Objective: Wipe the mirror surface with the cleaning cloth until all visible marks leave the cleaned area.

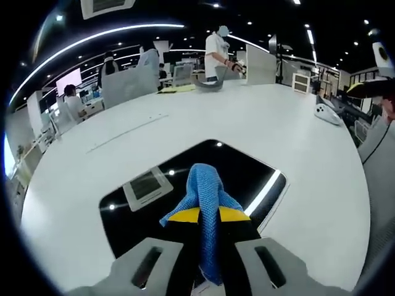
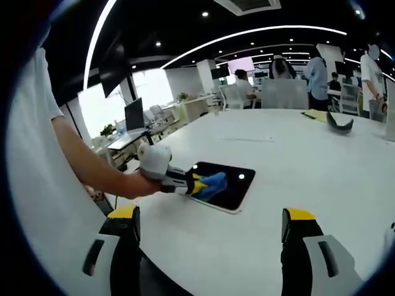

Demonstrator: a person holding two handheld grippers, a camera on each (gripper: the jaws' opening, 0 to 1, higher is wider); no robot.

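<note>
While the left gripper (image 1: 208, 229) pinches the blue cleaning cloth (image 1: 206, 203) between its yellow-tipped jaws, the wad presses on the dark mirror (image 1: 241, 169), which lies flat near the edge of the white table (image 1: 259, 117). Seen from the right gripper view, the cloth sits toward the mirror's near end (ceiling lights glint in the glass). Wiping looks underway. The right gripper (image 2: 210, 231) hangs wide and empty, well apart. Next, I judge, come strokes across the uncovered glass; whether marks remain I cannot tell.
</note>
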